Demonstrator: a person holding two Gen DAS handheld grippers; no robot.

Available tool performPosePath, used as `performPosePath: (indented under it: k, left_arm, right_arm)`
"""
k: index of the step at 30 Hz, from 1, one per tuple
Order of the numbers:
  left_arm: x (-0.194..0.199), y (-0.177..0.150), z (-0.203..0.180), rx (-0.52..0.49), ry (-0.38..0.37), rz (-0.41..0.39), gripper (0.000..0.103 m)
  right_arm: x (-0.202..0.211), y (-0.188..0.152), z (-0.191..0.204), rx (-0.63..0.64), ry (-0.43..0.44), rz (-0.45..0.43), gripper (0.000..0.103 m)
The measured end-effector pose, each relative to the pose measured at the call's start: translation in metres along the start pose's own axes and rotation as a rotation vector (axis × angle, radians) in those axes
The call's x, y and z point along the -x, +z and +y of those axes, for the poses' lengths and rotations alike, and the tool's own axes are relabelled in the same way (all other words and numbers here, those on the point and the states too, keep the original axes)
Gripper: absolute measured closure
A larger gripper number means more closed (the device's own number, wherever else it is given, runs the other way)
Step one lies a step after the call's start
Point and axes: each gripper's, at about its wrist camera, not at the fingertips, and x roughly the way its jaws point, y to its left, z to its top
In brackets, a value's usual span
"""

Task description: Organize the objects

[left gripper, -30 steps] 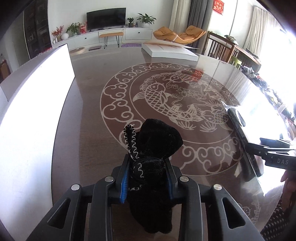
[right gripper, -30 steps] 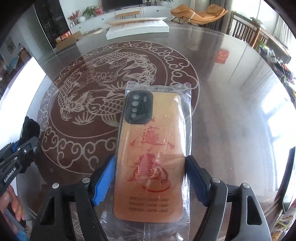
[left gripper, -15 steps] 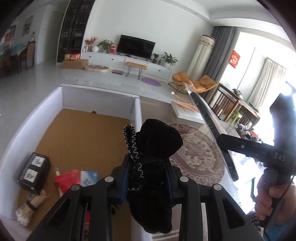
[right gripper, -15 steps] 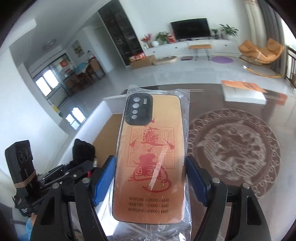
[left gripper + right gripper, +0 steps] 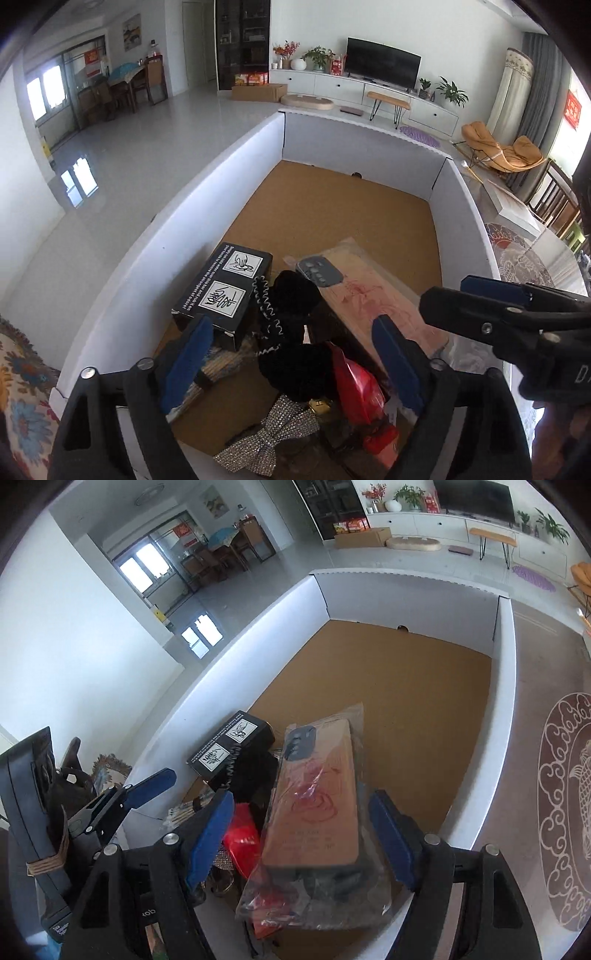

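Above the near end of the white box (image 5: 177, 236), both grippers hang with jaws spread wide and empty. Under the left gripper (image 5: 291, 360), the black cloth pouch (image 5: 295, 332) lies on the pile beside the black carton (image 5: 225, 291). Below the right gripper (image 5: 301, 834), the bagged phone case (image 5: 317, 794) rests tilted across the pouch and a red packet (image 5: 242, 843).

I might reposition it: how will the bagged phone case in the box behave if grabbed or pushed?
The phone case looks flat and rigid, so it probably lifts stiffly. Its loose, glossy plastic bag may slip in a claw. It lies tilted over a red packet, so a push could slide it.
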Motion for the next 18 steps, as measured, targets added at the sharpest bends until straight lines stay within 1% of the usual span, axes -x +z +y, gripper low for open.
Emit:
performPosePath:
  k: [1, 3, 5, 7, 8, 10, 12, 15, 18]
  left_arm:
    - [0.002, 0.002, -0.002, -0.011, 0.031, -0.015, 0.004]
    - [0.008, 0.003, -0.007, -0.010, 0.069, -0.035, 0.004]
    - [0.017, 0.004, -0.008, 0.033, 0.089, -0.040, 0.004]
    - [0.021, 0.008, -0.009, 0.063, 0.095, -0.044, 0.003]
    - [0.021, 0.009, -0.009, 0.075, 0.098, -0.026, 0.003]
    - [0.019, 0.008, -0.009, 0.077, 0.080, 0.021, 0.003]
    - [0.020, 0.007, -0.012, 0.071, 0.070, 0.043, 0.003]
    - [0.027, 0.002, -0.012, 0.092, 0.052, 0.055, 0.003]
    - [0.035, 0.002, -0.013, 0.080, 0.074, 0.033, 0.003]
  right_arm:
    - [0.007, 0.000, -0.002, 0.004, -0.003, -0.015, 0.026]
    - [0.028, 0.001, 0.001, 0.024, -0.028, -0.048, 0.025]
    - [0.048, 0.000, 0.003, 0.056, -0.083, -0.074, 0.016]
    - [0.063, 0.001, 0.003, 0.089, -0.155, -0.083, 0.011]
    - [0.068, 0.001, 0.003, 0.103, -0.192, -0.079, 0.009]
    - [0.072, -0.001, 0.000, 0.119, -0.259, -0.055, 0.008]
    - [0.071, -0.002, -0.004, 0.118, -0.305, -0.026, 0.008]
    - [0.069, -0.006, -0.009, 0.105, -0.307, 0.002, 0.008]
    - [0.064, -0.006, -0.004, 0.119, -0.313, 0.017, 0.008]
